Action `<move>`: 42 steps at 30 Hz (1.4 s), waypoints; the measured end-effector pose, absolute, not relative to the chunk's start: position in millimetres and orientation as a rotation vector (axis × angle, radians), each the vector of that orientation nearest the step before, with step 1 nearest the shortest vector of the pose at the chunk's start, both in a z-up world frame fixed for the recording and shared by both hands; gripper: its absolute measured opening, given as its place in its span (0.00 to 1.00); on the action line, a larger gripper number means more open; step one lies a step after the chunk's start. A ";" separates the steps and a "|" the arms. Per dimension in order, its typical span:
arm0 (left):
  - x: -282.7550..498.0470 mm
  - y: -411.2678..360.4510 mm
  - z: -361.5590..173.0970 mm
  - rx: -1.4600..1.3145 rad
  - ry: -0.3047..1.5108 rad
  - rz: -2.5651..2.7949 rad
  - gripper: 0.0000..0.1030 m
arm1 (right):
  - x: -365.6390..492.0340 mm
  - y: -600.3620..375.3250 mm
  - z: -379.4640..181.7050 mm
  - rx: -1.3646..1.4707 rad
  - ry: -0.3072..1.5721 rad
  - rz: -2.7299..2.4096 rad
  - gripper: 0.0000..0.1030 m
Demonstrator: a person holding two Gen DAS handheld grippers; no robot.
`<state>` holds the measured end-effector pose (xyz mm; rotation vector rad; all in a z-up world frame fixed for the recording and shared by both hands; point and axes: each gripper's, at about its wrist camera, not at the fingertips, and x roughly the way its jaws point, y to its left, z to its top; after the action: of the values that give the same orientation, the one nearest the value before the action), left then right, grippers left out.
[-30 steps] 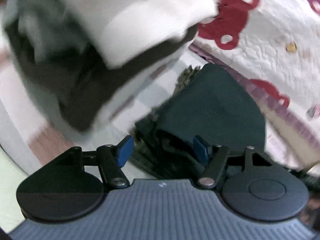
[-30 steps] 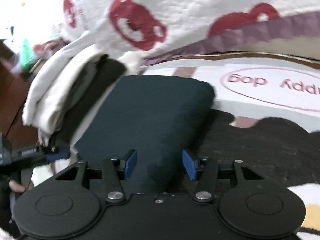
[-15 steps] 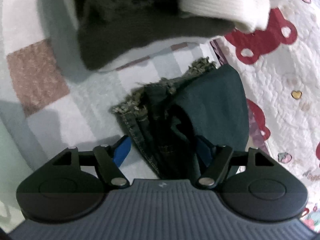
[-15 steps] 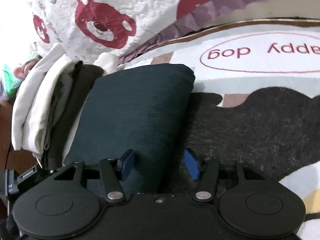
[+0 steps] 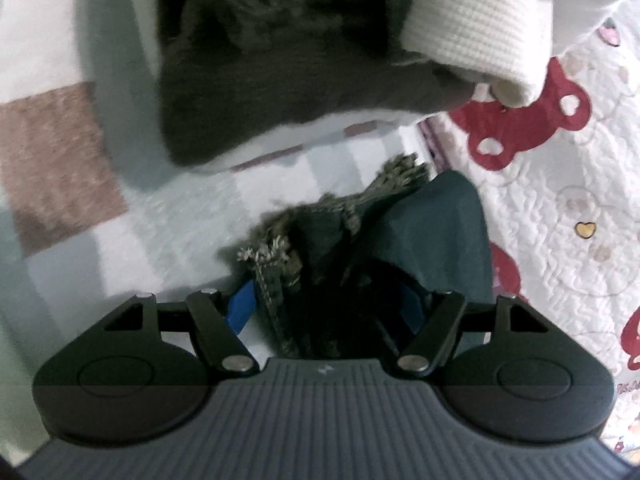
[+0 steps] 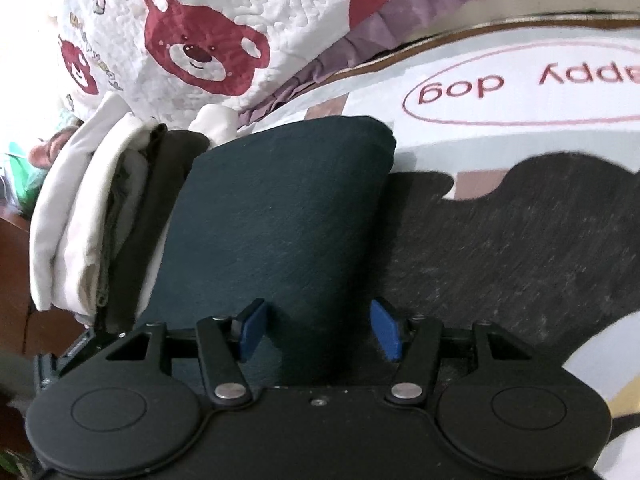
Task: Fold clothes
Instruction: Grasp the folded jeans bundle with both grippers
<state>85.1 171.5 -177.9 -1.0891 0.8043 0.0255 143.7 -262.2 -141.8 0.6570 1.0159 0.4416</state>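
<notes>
A folded pair of dark jeans [image 6: 280, 208] lies on a patterned rug. In the left wrist view its frayed hem [image 5: 320, 220] and dark folds [image 5: 432, 232] sit between the jaws of my left gripper [image 5: 326, 308], which stand wide apart around the cloth. My right gripper [image 6: 318, 330] is open, its blue pads astride the near end of the jeans, resting on or just above it.
A stack of folded clothes, cream and dark brown [image 6: 92, 208], lies left of the jeans; it shows at the top of the left wrist view [image 5: 300, 60]. A quilt with red bears [image 6: 200, 44] hangs behind. The rug [image 6: 520, 92] extends right.
The left gripper has swung down and closed in on the frayed end of the jeans. The right gripper has edged forward over the jeans. Both jaws stayed open.
</notes>
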 end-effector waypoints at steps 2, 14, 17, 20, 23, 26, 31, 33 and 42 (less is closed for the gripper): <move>88.1 168.4 -179.1 -1.062 0.761 0.015 0.67 | 147.1 -261.4 -147.9 0.698 1.027 0.445 0.62; 95.1 148.8 -151.6 -0.802 0.691 -0.055 0.27 | 169.8 -241.5 -134.4 0.595 0.866 0.558 0.44; 99.0 134.6 -137.3 -0.697 0.673 -0.094 0.27 | 162.7 -240.5 -111.8 0.497 0.795 0.580 0.41; 100.4 126.3 -134.7 -0.694 0.671 -0.138 0.27 | 162.4 -243.6 -93.4 0.434 0.747 0.556 0.41; 100.6 128.0 -141.4 -0.764 0.688 -0.164 0.27 | 166.8 -252.1 -88.4 0.401 0.741 0.532 0.41; 104.7 129.2 -153.9 -0.814 0.727 -0.149 0.27 | 172.5 -259.4 -99.8 0.423 0.800 0.505 0.43; 106.9 136.2 -165.8 -0.911 0.743 -0.155 0.31 | 174.1 -269.1 -124.4 0.545 0.854 0.446 0.52; 109.1 134.3 -168.0 -0.921 0.742 -0.152 0.36 | 181.5 -272.5 -133.7 0.602 0.887 0.431 0.63; 115.6 128.2 -156.1 -0.850 0.706 -0.228 0.24 | 195.3 -276.8 -158.6 0.803 0.815 0.552 0.44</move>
<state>115.6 128.2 -156.1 -0.8501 0.7063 -0.2284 195.3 -276.8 -158.6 0.8032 0.8151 0.5516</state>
